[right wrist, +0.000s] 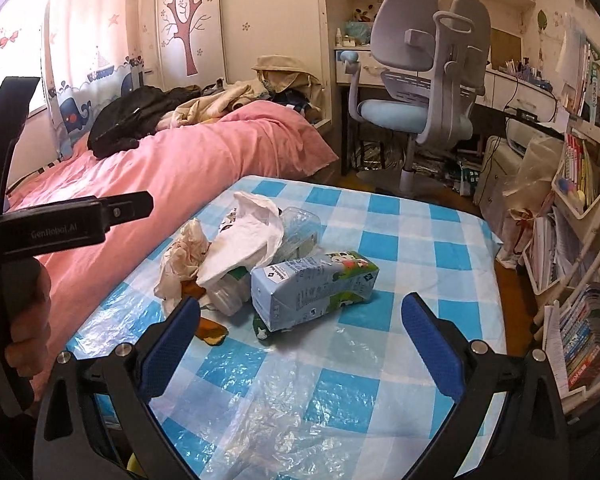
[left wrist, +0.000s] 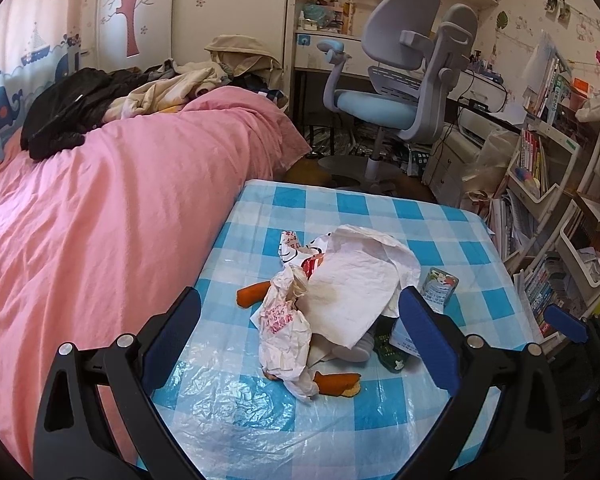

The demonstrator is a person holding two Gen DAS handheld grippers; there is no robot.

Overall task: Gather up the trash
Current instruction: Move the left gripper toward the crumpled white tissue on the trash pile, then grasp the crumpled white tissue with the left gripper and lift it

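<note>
A trash pile lies on the blue-checked table [left wrist: 440,248]: a large white crumpled paper [left wrist: 352,280], a crumpled white bag with red print [left wrist: 284,332], orange peel pieces [left wrist: 336,384] and a milk carton [left wrist: 440,284]. My left gripper [left wrist: 300,332] is open, its jaws standing on either side of the pile just above it. In the right wrist view the milk carton [right wrist: 312,288] lies on its side in front of the paper [right wrist: 244,240] and a clear plastic bottle [right wrist: 300,228]. My right gripper [right wrist: 300,340] is open and empty, just short of the carton.
A bed with a pink cover [left wrist: 100,208] runs along the table's left side. A grey-and-blue desk chair [left wrist: 396,92] stands beyond the table. Bookshelves [left wrist: 560,208] crowd the right side. The left gripper's handle and a hand [right wrist: 28,240] show at the left of the right wrist view.
</note>
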